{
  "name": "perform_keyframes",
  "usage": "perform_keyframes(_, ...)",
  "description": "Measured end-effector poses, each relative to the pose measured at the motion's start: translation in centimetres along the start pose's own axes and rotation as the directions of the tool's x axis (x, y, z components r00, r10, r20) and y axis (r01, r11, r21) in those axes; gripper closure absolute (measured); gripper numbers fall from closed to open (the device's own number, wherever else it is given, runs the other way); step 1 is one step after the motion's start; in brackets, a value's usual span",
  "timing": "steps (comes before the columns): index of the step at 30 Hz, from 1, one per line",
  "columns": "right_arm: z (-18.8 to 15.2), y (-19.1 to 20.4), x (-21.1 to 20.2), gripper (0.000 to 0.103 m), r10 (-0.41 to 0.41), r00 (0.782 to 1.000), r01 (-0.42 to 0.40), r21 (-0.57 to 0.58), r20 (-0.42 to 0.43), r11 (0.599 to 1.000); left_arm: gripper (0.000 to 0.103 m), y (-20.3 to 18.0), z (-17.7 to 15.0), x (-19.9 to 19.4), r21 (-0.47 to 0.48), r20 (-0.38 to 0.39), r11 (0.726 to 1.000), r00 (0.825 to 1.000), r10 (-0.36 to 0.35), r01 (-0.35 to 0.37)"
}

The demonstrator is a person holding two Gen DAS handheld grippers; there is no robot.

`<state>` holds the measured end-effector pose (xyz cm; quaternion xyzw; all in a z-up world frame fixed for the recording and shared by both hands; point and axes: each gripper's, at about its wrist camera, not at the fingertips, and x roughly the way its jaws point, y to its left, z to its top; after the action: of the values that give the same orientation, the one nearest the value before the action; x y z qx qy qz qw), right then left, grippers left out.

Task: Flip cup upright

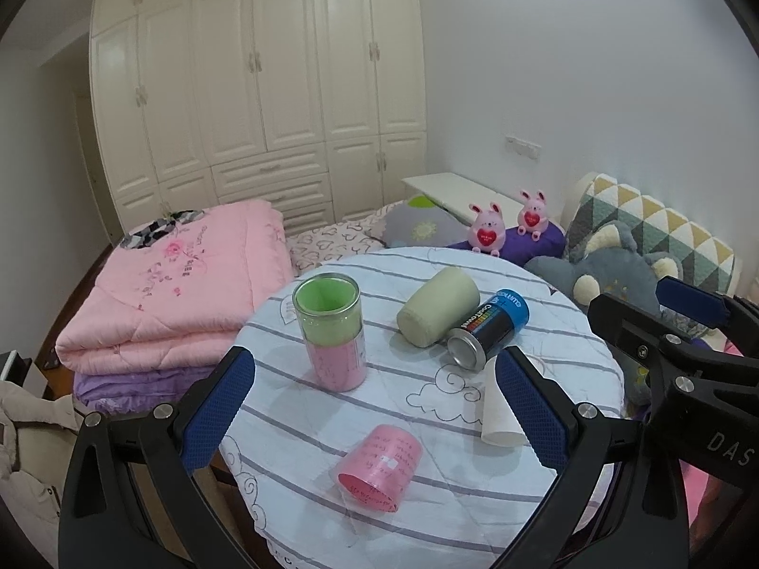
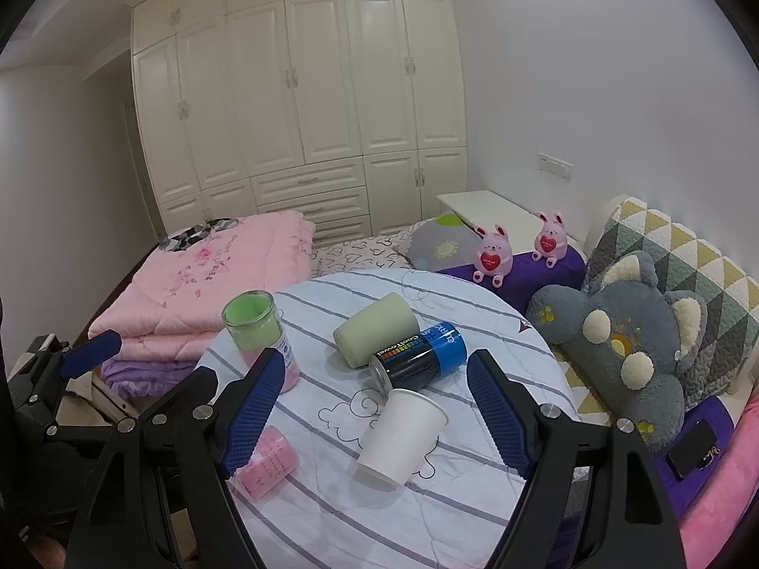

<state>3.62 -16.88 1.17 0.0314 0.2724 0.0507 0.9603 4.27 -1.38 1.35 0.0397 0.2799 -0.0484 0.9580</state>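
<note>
Lying on its side on the striped quilted tablecloth [image 2: 427, 498], the smooth white paper cup [image 2: 401, 431] is seen between the spread, empty blue-padded fingers of the right gripper [image 2: 377, 403]. Left of it, a pink cylinder [image 1: 379, 467] is framed by the left gripper [image 1: 374, 405], likewise held apart and empty.

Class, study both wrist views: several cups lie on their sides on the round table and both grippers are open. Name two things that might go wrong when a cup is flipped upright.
1. The white paper cup lies beside the blue-and-black can, which lies against the pale green cup; a nudge may roll them.
2. The pink cup lies near the table's near edge, so a slipped grasp by the left gripper might send it off.
</note>
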Motion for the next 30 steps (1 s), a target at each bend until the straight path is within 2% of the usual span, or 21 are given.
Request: perform_keyframes(30, 0.02, 0.34, 0.56, 0.022, 0.005, 1.000, -0.006, -0.017, -0.010, 1.000, 0.000, -0.11, -0.04, 0.14, 0.012, 0.011, 1.000, 1.000, 0.018, -0.018)
